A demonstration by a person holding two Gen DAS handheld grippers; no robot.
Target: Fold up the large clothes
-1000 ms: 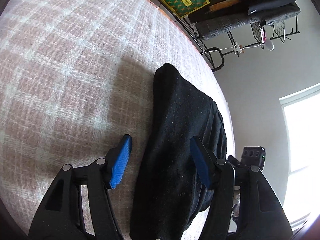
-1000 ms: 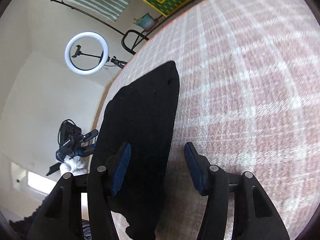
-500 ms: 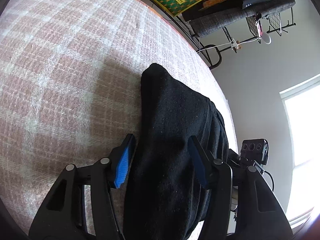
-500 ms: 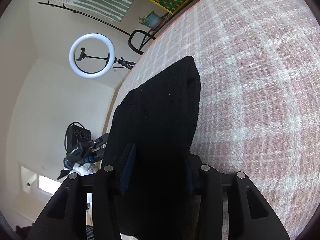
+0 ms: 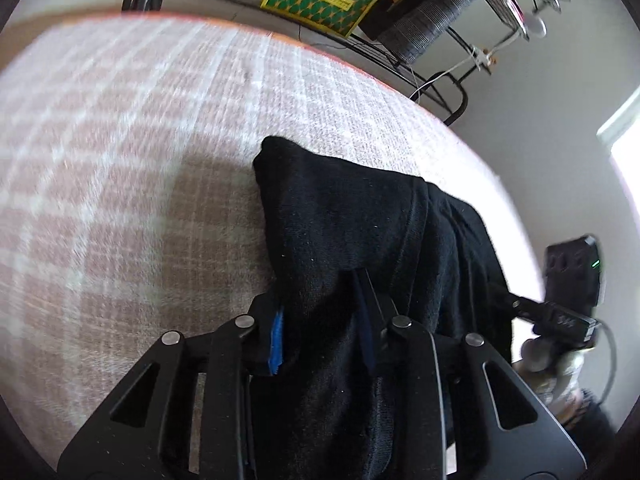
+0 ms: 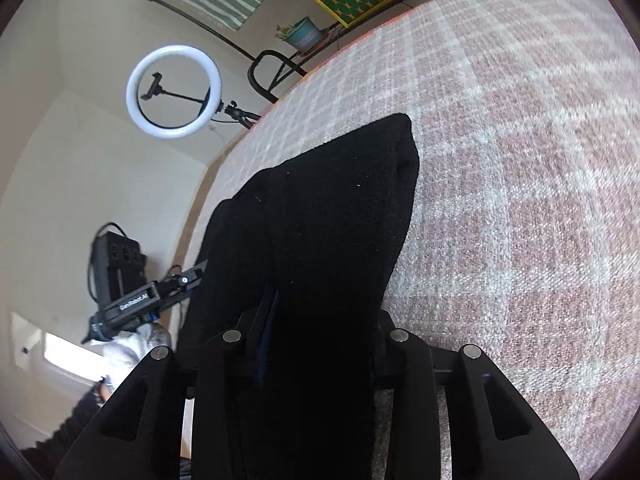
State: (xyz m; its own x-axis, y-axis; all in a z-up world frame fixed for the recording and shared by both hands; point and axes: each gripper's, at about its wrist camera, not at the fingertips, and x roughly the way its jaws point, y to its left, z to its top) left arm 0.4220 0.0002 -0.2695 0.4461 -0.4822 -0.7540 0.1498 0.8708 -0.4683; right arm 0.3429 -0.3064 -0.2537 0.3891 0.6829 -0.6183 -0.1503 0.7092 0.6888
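While both sets of jaws are closing on the black garment (image 5: 360,232), we see the main risk as an uneven bite. If 1 side gathers only the top layer of the bunched cloth, the lower layers could slide out when we lift, and the fold line would skew. A second risk is drag: the garment lies on a coarse pink-and-white checked blanket (image 5: 140,140), and a knit that rubs against it may catch and pull the blanket up with it. We also judge that lifting 1 hand ahead of the other would twist the cloth between the 2 grips.

At the left gripper (image 5: 320,332), the cloth fills the gap between the fingers. The blue pad (image 5: 277,336) on the left finger shows only as a sliver at the fabric's edge, and the other pad sits against a fold, so we read it as pinching the garment with the jaws closing further. From there the garment runs away from us to a rounded corner lying on the blanket, while its right side drapes over the blanket's edge.

At the right gripper (image 6: 320,344), the black cloth covers most of both fingers; it is bunched between them and we read a pinch here too. The garment rises from these jaws to a pointed corner (image 6: 400,128) resting on the blanket.
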